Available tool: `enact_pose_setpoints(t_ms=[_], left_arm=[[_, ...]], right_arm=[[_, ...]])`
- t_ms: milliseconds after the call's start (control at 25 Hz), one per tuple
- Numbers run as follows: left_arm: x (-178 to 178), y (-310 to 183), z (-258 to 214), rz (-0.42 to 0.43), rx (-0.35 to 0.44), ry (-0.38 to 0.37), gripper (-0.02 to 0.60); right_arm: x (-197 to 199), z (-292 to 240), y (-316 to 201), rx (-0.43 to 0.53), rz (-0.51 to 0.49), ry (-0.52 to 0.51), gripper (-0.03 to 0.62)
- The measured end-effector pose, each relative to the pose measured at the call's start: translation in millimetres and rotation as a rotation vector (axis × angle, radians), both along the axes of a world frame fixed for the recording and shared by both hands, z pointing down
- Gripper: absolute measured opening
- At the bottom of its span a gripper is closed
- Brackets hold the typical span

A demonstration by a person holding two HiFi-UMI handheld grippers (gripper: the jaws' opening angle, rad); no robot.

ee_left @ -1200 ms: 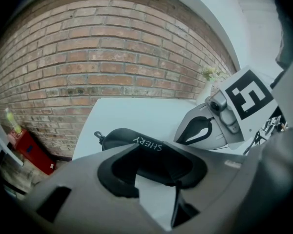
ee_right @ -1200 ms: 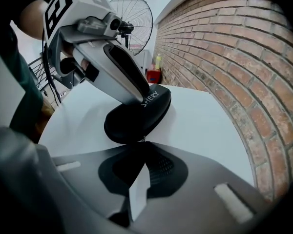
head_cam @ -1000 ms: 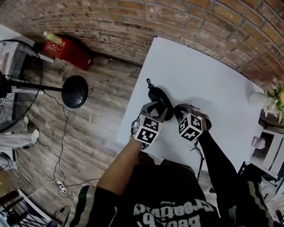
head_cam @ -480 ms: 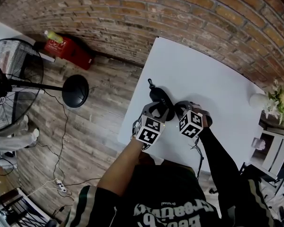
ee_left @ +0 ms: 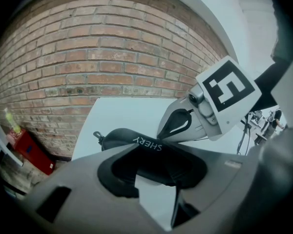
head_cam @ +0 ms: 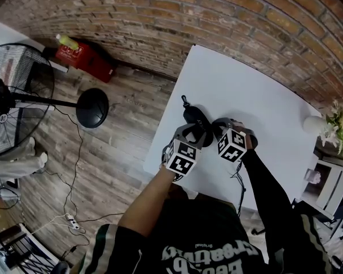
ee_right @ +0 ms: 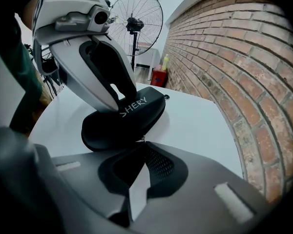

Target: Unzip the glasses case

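Head view. White table (head_cam: 248, 90) set against the brick wall (head_cam: 160, 16). The glasses case (head_cam: 193, 116) lies close to the table's left edge, about midway along it and nearer the person's edge than the wall edge. Its small end loop (head_cam: 184, 101) points toward the left edge.

Open room: bare table from the case to the wall edge and across to the right edge. Only a white vase (head_cam: 314, 124) with flowers (head_cam: 340, 131) stands at the right edge, well apart from the case. There is little margin between the case and the left edge. Beyond that edge is wooden floor (head_cam: 120, 147), with a standing fan (head_cam: 11, 104) and a red box (head_cam: 83, 59) by the wall.

Left hand-held gripper (ee_left: 156, 155): jaws set moderately wide and clamped across the case, one on each long side.

Right hand-held gripper (ee_right: 142, 143): jaws fully together, tips touching the near end of the case at its seam. A small bit shows at the tips. I cannot tell whether it is the zipper pull or whether it is pinched.

Writing: "SHERY" in white on the case lid (ee_left: 149, 143), upside down in the left gripper view. In the right gripper view it reads "HERY" (ee_right: 135, 105), with the first letter covered by the left jaw. Both grippers carry cubes with black-and-white square markers.
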State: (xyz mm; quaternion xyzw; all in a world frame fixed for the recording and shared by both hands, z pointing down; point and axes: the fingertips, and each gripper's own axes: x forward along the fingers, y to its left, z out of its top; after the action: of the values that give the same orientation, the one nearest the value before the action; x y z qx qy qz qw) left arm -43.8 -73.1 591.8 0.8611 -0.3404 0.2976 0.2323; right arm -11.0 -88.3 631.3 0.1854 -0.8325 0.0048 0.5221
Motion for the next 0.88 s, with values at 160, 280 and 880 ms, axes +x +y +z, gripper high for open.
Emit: enact_pose_setpoints(t_ms=[160,280,880], left_arm=[[-1,1,0,0.001,-0.002,0.006,0.152],[-2,1,0,0.002,-0.003,0.007,0.152],[-3,1,0,0.014,-0.007,0.006,0.15]], right_arm=[[-3,-1,-6,0.005,-0.009,0.002,0.014],[-6,-1,-11,0.01,-0.017,0.004,0.014],[-19,-2,-34,0.022,-0.034,0.015,0.014]])
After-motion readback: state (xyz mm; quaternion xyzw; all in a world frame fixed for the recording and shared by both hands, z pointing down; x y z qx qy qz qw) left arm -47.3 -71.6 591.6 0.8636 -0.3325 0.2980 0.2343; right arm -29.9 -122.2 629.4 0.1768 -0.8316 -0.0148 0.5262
